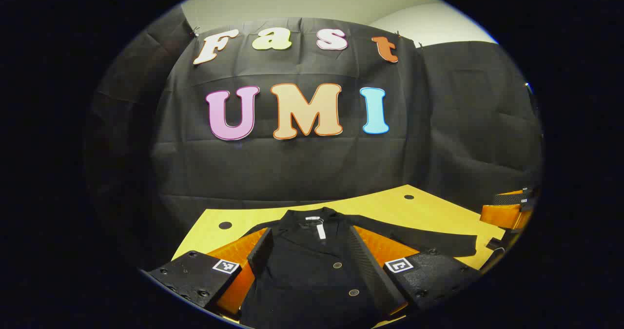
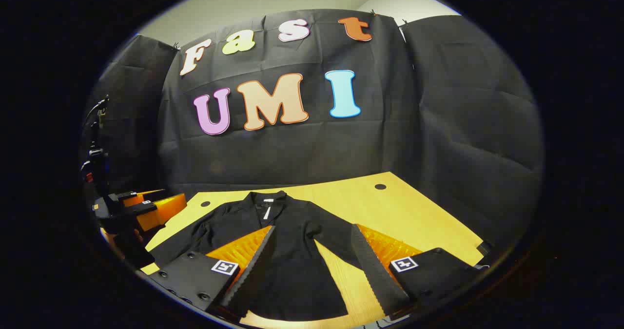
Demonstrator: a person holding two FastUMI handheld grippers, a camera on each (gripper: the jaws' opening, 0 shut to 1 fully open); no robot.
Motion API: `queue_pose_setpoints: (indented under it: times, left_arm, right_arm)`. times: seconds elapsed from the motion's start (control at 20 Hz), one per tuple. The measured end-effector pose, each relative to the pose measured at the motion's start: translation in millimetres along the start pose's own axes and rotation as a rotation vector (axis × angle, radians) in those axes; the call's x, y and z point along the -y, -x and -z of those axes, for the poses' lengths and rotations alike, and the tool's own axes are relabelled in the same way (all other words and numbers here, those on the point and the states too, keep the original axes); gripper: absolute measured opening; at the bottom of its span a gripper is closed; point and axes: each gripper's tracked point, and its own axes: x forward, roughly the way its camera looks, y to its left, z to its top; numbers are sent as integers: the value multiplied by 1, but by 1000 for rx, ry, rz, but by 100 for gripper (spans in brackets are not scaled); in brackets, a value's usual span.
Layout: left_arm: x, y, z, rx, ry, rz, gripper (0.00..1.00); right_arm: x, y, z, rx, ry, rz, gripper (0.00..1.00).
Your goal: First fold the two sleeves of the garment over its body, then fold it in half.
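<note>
A black buttoned jacket [image 1: 317, 275] lies flat, front up, on the yellow table [image 1: 390, 207], collar toward the wall. In the left gripper view one sleeve [image 1: 434, 243] stretches out to the right. My left gripper [image 1: 309, 234] is open over the jacket's chest, with nothing between its fingers. In the right gripper view the jacket [image 2: 287, 270] shows both sleeves spread, one [image 2: 195, 234] to the left and one [image 2: 336, 236] running under the right-hand finger. My right gripper [image 2: 313, 229] is open above the jacket's right side, and the left gripper [image 2: 136, 209] shows at the far left.
The table's far edge meets the black cloth wall. Round dark holes [image 2: 380, 186] [image 2: 205, 203] mark the tabletop's far corners. Bare yellow table [image 2: 414, 217] lies right of the jacket. The right gripper [image 1: 507, 212] sits at the right edge of the left gripper view.
</note>
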Motion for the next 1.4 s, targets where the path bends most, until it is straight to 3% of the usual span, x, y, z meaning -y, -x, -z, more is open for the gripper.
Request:
queue_pose_setpoints:
  times: [0.15, 0.25, 0.8, 0.95, 1.0, 1.4]
  left_arm:
    - [-10, 5, -2, 10, 3, -26, 92]
    - [-18, 8, -5, 24, -11, -48, 92]
    - [-35, 29, -2, 16, -17, -112, 92]
    - [-31, 27, 3, -7, -19, -103, 93]
    - [-28, 26, 3, -8, -17, -97, 93]
    - [-21, 19, -5, 14, -3, -82, 92]
  right_arm:
    - [-10, -4, 2, -8, 16, -27, 94]
    - [-19, -7, 2, -10, 26, -57, 100]
    - [-44, -14, 7, -31, 49, -155, 98]
    - [-39, -11, 4, -16, 50, -146, 97]
    - [-36, -9, 4, -12, 47, -141, 93]
    - [-21, 0, 7, -7, 11, -104, 97]
